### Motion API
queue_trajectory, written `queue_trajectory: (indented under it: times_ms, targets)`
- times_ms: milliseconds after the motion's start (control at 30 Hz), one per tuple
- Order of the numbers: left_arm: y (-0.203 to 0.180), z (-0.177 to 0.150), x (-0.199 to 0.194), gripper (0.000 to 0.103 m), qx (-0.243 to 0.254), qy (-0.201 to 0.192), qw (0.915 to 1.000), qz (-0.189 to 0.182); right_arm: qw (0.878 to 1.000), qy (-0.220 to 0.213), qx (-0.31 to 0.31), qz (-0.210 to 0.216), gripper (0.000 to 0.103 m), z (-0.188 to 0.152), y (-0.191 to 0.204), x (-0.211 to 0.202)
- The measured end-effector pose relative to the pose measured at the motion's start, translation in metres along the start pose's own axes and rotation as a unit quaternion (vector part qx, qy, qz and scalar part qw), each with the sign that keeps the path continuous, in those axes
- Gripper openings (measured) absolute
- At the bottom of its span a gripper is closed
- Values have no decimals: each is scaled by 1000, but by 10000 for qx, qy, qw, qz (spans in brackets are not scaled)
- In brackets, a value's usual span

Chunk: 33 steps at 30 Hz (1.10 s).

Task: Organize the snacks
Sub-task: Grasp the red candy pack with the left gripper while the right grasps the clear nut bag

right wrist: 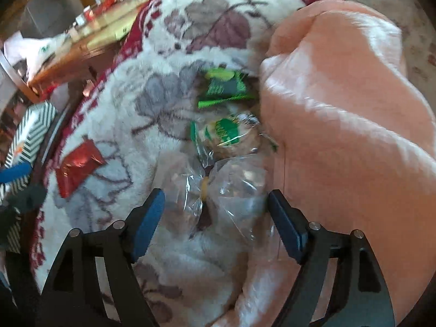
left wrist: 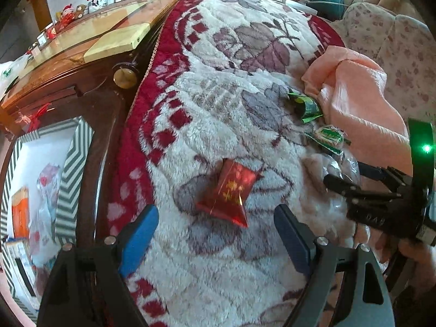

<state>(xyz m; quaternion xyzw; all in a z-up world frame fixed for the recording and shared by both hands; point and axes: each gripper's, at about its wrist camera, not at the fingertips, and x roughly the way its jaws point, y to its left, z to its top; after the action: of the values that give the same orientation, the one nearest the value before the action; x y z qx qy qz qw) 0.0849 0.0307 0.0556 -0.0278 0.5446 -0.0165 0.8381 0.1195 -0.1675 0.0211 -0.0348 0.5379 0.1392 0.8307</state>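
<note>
Blanket [left wrist: 223, 87]: white fleece, mauve-grey leaves, red checked border. Red foil packet [left wrist: 231, 190], gold print. Far right: dark green packet [left wrist: 306, 106]; green-and-white packet [left wrist: 328, 136]. Peach cloth [left wrist: 362, 103]. Box [left wrist: 75, 158], near left: grey-white chevron stripes.

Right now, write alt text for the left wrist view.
The open left hand-held gripper hovers over a red snack packet on a fluffy floral blanket. To the right, the right hand-held gripper reaches toward a clear bag beside two green packets and peach cloth; a striped box sits left.
</note>
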Motion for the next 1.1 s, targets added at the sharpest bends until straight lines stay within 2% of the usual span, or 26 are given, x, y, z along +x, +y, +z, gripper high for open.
queue_trajectory:
  times_ms: [400,600,633,667,700,733,867,1100]
  targets:
    - [-13,12,35,88,332,332,9989,-73,9998,14,57,165,82,5,0,6]
    - [-14,17,48,88,291,405,9987,-51,9998,-25,-83,165,82,2,2,11]
    - [-14,17,49,83,267,381,9989,-50,9997,-49,-38,215,76,2,-1,11]
    - [-13,17,51,62,223,360,9991,-54,9996,-57,17,260,67,2,-4,12]
    - [-12,17,53,53,184,397,9990,-55,9996,-68,55,274,63,1,-7,12]
    - [-10,16,56,48,167,454,9988,-75,9994,-78,138,292,57,1,-11,11]
    - [-8,10,50,37,212,297,9993,3,9992,-119,247,301,51,-3,-15,6]
    - [1,0,35,36,-10,152,9999,-77,9983,-93,307,487,46,-14,-13,-5]
